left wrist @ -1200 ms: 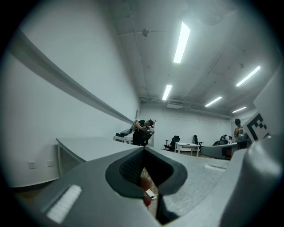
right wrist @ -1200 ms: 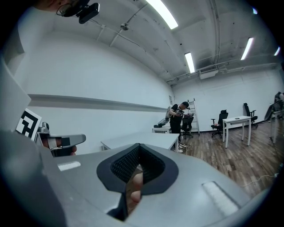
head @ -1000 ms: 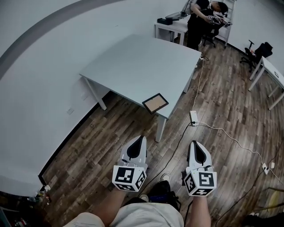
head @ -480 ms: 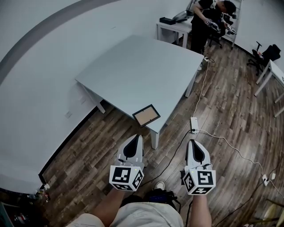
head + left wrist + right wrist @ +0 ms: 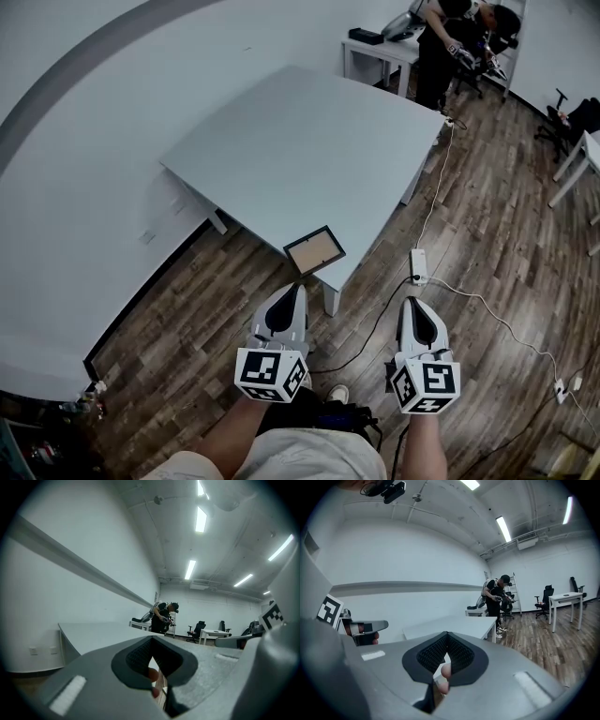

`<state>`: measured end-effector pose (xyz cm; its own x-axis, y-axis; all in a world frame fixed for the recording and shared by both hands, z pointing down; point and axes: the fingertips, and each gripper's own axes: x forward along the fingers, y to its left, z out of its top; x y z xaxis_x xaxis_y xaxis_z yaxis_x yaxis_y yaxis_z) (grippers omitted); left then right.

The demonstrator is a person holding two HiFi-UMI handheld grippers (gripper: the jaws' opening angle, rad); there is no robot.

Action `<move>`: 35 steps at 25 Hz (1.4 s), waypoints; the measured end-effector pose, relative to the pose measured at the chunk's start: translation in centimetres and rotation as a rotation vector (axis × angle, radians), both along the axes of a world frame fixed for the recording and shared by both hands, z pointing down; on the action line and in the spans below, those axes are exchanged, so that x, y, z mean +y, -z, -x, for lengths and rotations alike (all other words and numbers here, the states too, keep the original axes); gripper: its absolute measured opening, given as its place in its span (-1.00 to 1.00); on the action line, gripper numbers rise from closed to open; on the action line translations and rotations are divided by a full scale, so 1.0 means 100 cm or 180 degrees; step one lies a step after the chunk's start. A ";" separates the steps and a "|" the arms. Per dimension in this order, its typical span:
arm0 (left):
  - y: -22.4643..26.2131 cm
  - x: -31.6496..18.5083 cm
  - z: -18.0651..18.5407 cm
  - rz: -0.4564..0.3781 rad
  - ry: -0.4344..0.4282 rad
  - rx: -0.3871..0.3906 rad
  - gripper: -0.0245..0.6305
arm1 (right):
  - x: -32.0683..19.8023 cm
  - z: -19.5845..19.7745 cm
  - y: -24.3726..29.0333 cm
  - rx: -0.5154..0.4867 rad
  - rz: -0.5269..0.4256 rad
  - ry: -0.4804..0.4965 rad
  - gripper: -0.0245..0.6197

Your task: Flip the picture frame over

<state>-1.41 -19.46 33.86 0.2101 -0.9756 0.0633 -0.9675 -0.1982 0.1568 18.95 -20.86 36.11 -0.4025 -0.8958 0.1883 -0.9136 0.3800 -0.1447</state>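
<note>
The picture frame (image 5: 314, 250), dark-rimmed with a tan panel facing up, lies flat at the near corner of the grey table (image 5: 309, 141). Both grippers hang over the wooden floor, short of the table and touching nothing. My left gripper (image 5: 296, 292) points at the table's near corner, just below the frame in the head view, and is shut and empty. My right gripper (image 5: 411, 304) is to the right of the table leg, also shut and empty. In the left gripper view the left gripper (image 5: 152, 641) has its jaws together, and so does the right gripper (image 5: 446, 634) in its own view.
A white power strip (image 5: 419, 265) and its cable lie on the floor right of the table. A person (image 5: 448, 42) stands at a white desk (image 5: 380, 49) far behind. A dark bag (image 5: 328, 417) sits at my feet. The wall runs along the left.
The table and frame have drawn nearer and lower in the head view as I step toward them. Both grippers keep the same pose, still shut.
</note>
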 end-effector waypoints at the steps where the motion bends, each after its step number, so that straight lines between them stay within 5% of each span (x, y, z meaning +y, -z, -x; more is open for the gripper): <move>1: -0.004 -0.003 0.002 0.0011 -0.0004 -0.0013 -0.92 | -0.002 0.002 -0.003 0.0011 0.0015 -0.0005 -0.84; 8: -0.039 -0.019 0.021 0.0257 -0.0073 0.0156 -0.92 | -0.011 0.032 -0.024 0.0090 0.0180 0.0032 -0.84; 15: -0.107 -0.043 0.043 0.0785 -0.0149 0.1447 -0.92 | -0.015 0.051 -0.056 0.0145 0.0388 0.0050 -0.84; 22: -0.165 -0.061 0.065 0.0982 -0.0163 0.2545 -0.82 | -0.018 0.059 -0.085 0.0212 0.0558 0.0041 -0.84; 35: -0.239 -0.075 0.068 0.0983 -0.0380 0.3699 -0.39 | -0.018 0.078 -0.130 0.0324 0.0772 0.0116 -0.84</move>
